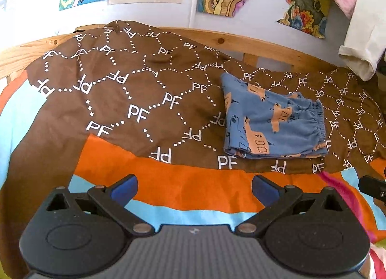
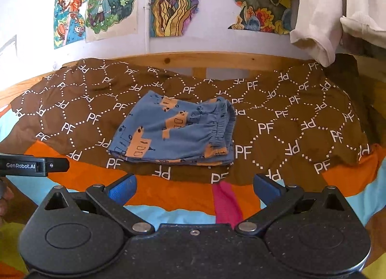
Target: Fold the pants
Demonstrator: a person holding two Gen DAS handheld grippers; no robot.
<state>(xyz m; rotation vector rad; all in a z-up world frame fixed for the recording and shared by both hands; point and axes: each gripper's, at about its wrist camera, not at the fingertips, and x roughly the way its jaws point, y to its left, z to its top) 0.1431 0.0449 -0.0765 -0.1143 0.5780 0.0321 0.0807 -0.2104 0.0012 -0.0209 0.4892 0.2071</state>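
Blue pants (image 2: 173, 131) lying ahead of the right gripper (image 2: 194, 188), already a compact stacked packet on the brown patterned cover (image 2: 277, 119), waistband toward its right. Looks folded and set down, little or nothing left beyond a tidy-up. Right gripper spread wide, holding nothing. Left gripper (image 1: 194, 188) likewise released and empty, pants (image 1: 272, 119) ahead and off to its right, well apart from both.

the brown blanket (image 2: 277, 119) is printed all over with the white letters "pf", many of them turned or upside down, set inside dotted hexagons. in the right wrist view, the black hand-held gripper (image 2: 33, 165) at the left edge reads "genrobot.ai" in white letters.
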